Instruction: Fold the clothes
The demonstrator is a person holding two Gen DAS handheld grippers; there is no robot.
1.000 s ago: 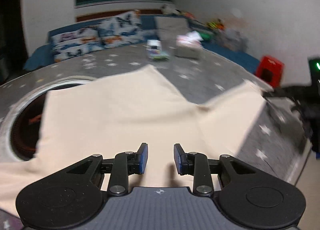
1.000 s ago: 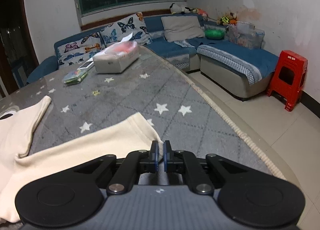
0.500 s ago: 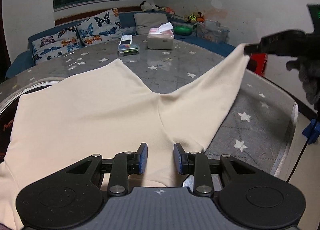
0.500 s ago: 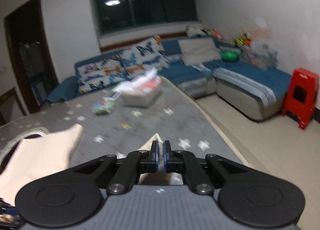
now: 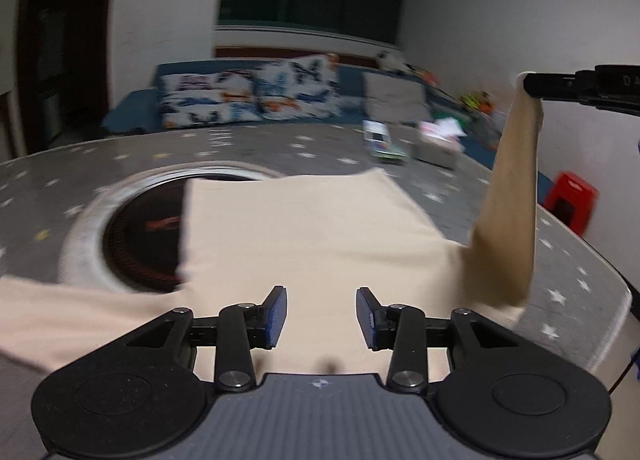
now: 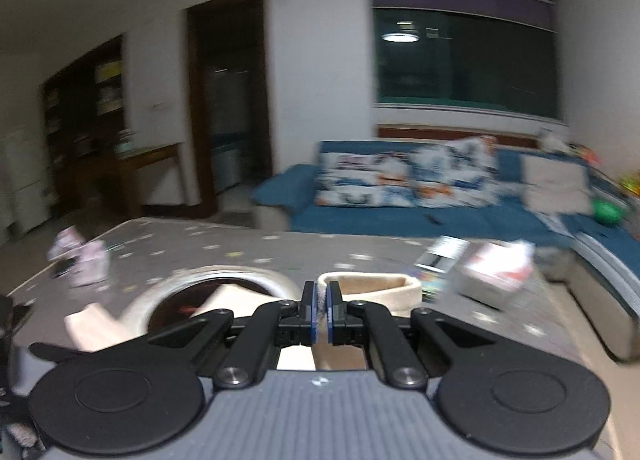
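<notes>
A cream garment (image 5: 304, 236) lies spread on the grey star-patterned table (image 5: 248, 148), partly over a round opening (image 5: 140, 236). My left gripper (image 5: 322, 316) is open and empty, just above the garment's near part. My right gripper (image 6: 321, 310) is shut on the garment's sleeve end (image 6: 372, 286). In the left wrist view the right gripper (image 5: 532, 86) holds that sleeve (image 5: 508, 196) high at the right, hanging down to the table. The other sleeve (image 5: 60, 308) lies flat at the left.
A tissue box (image 5: 438, 140) and a small packet (image 5: 384, 144) sit at the table's far side; the tissue box also shows in the right wrist view (image 6: 496, 276). A blue sofa with butterfly cushions (image 5: 248, 100) stands behind. A red stool (image 5: 572, 200) is at the right.
My right gripper has lifted the sleeve higher and swung left toward the garment's body. The left gripper has stayed open over the garment and turned left.
</notes>
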